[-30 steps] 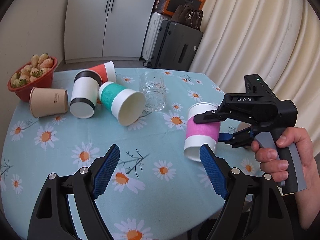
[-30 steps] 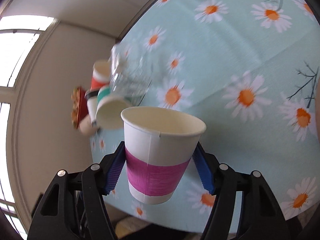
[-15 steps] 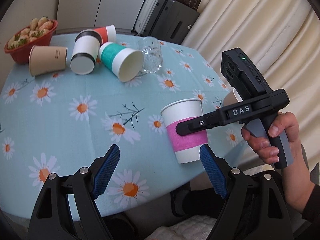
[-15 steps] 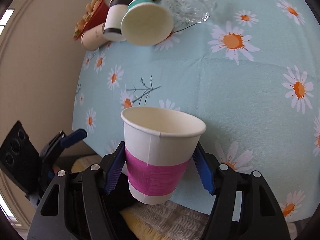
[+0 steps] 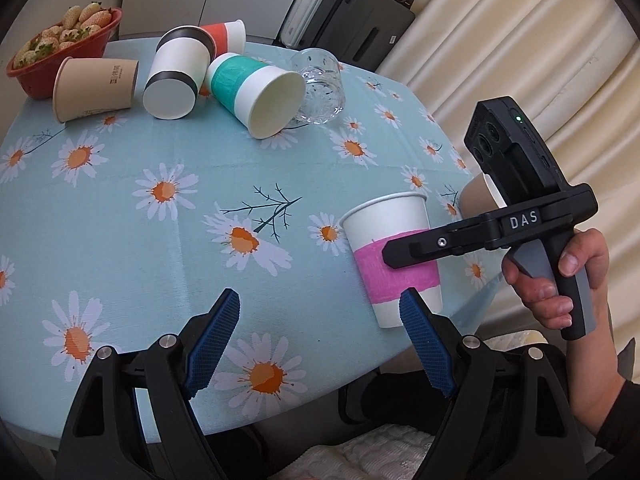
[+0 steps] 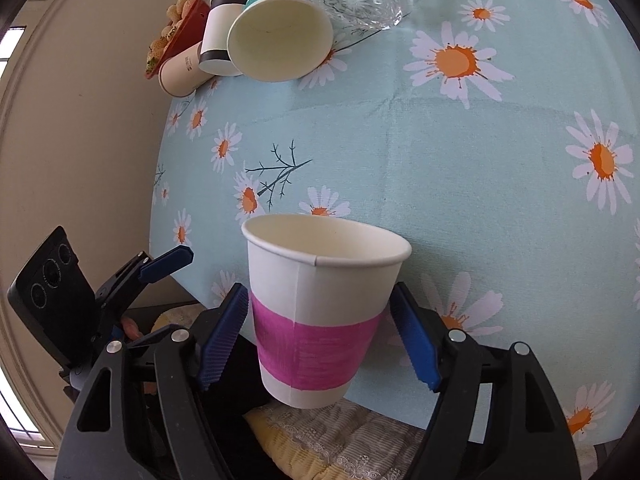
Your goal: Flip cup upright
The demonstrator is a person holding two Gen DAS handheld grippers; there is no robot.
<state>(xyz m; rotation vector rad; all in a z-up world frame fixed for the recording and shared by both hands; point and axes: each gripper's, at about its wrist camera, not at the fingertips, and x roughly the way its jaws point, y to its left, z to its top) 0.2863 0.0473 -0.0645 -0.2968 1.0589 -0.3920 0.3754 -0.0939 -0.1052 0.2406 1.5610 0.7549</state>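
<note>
Daisy-print surface (image 5: 120, 240) fills my view. Right tool (image 6: 320, 336) clenched on the pink-banded cup (image 6: 316, 320), mouth up, lower centre. Left tool (image 5: 320, 336) released.

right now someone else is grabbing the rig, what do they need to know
Right gripper: jaws around the pink-banded paper cup; contact cannot be confirmed, pads look slightly off its sides.
Left gripper: jaws open, empty, hovering at the near table edge.
Cup: mouth up, at the near right edge of the daisy tablecloth; whether its base rests on the table is unclear.
Done: this cup is turned upright.
Left: set it firmly down and release. The teal-banded cup, black-banded cup, tan cup and red cup lie on their sides by the glass tumbler.
</note>
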